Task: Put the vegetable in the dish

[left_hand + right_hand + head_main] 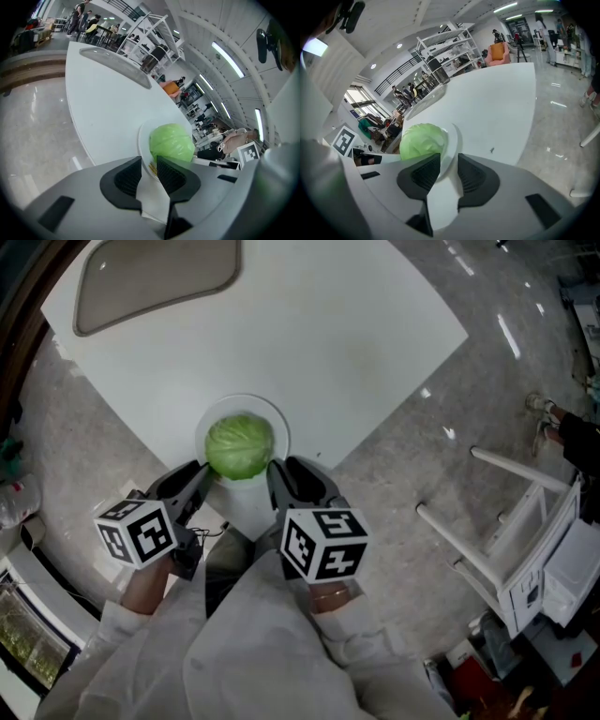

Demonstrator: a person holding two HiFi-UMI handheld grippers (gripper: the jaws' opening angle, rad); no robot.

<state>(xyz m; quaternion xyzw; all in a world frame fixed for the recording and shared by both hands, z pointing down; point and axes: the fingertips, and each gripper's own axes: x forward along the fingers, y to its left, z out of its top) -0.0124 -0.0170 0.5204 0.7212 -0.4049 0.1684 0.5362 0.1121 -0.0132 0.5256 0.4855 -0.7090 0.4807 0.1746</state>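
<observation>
Sitting in the dish (278, 423) at the table's (356, 324) near corner, the cabbage (239, 446) is looking firm, round, fairly heavy, roll-prone | taking it across its 2 flanks is suiting best | left gripper (202, 476) and right gripper (286, 470) are straddling the dish rim, jaws apart, pinching nothing.

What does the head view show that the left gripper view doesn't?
Head view only: the person's white sleeves and a white rack on the floor at right.
Left gripper view only: people and shelving beyond the table's far end, and ceiling lights.
Both: the cabbage sitting in the white dish near the white table's edge, plus the tray at the far end.
</observation>
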